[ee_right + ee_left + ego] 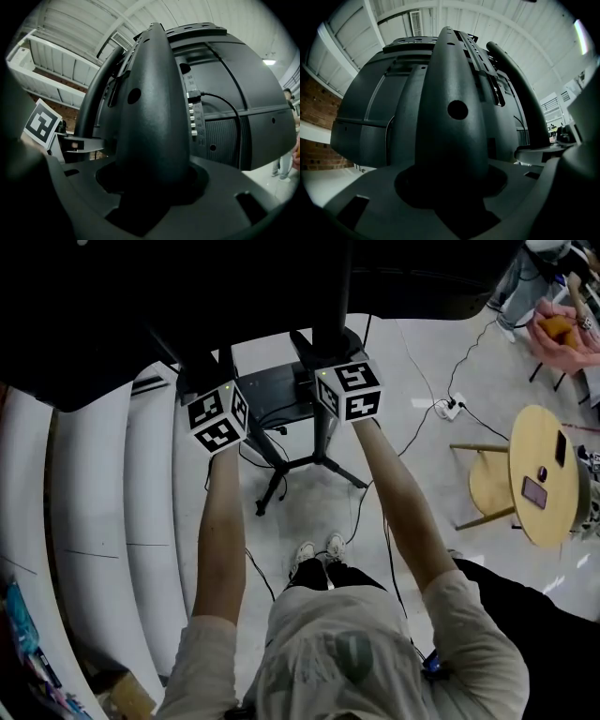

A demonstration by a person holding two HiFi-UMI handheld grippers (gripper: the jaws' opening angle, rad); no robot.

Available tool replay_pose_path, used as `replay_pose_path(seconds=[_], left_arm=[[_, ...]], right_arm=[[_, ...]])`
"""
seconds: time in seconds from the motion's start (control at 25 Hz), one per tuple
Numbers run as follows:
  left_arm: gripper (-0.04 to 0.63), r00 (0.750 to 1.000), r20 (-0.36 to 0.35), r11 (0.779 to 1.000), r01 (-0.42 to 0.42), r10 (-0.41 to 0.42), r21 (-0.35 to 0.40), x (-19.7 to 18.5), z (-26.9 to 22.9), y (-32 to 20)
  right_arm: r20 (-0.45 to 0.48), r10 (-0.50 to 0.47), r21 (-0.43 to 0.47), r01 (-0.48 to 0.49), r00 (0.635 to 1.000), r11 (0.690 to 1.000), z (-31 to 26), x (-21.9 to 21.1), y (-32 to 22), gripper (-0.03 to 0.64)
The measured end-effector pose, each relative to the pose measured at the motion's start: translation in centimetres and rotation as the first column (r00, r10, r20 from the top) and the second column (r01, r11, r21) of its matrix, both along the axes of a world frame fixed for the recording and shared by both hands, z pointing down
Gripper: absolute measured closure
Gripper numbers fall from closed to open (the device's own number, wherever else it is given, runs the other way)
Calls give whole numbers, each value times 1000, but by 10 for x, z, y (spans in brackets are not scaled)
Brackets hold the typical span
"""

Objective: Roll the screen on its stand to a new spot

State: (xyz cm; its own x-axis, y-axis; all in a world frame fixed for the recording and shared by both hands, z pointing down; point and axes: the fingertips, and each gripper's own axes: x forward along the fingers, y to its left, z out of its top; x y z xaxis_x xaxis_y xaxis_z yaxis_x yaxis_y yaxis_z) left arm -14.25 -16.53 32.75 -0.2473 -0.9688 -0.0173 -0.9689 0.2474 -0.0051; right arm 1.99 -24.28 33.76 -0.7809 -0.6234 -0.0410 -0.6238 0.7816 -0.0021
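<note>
Screen [94,315]: black moulded back, on stand [319,460] | left tool [450,187], right tool [150,187]: each clamped on it

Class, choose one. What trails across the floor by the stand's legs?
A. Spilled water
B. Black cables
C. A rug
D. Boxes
B: thin black cables snake past the legs of the stand towards a white power strip.
</note>
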Motion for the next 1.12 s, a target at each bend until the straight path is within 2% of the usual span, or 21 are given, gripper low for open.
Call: replay_pose_path(seconds=[0.24,0.48,0.72,1.12], left_arm=[[385,999,2,999,-42,42,-3,-18,0,9],[385,997,3,997,-77,77,10,-20,-5,27],[386,996,5,996,-85,85,21,-9,-6,68],[387,998,6,998,-62,62,25,25,-3,171]], right_arm=[[7,45,3,-45,999,999,0,-13,19,408],[29,87,21,-88,996,996,-5,-10,47,407],[36,96,27,-97,995,995,-7,2,90,407],[37,66,25,-67,997,997,-3,33,189,407]])
